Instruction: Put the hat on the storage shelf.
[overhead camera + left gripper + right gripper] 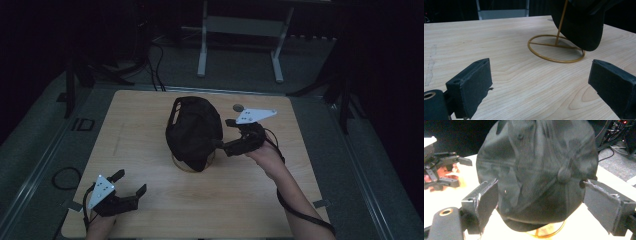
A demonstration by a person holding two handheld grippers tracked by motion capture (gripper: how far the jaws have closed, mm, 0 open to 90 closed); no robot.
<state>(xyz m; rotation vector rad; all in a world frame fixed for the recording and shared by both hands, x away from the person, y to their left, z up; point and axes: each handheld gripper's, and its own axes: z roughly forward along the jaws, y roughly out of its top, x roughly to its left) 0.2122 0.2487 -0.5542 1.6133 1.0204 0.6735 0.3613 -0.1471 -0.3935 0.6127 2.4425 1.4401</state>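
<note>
While a black cap [194,131] hangs on a thin gold wire stand [556,47] near the middle of the wooden table [150,150], the right gripper [226,146] sits just beside its right side, jaws pointing at the crown. In the right gripper view those jaws stand wide, one to each side of the cap, with the top button between them; whether the pads touch the cloth cannot be told. That placing suits a grasp on the crown, probably to lift the cap off the stand or steady it there.

The left gripper [131,185] waits well apart, near the table's front left corner, its jaws also wide with nothing between them, aimed across bare wood toward the stand's ring base. It seems kept clear, perhaps ready to hold the base.

A small dark disc [238,107] lies near the far edge. Beyond the table stand a pale metal frame [240,35] and some floor cables [155,65]. Nothing blocks the cap; the light stand may tip or drag if the cap catches
</note>
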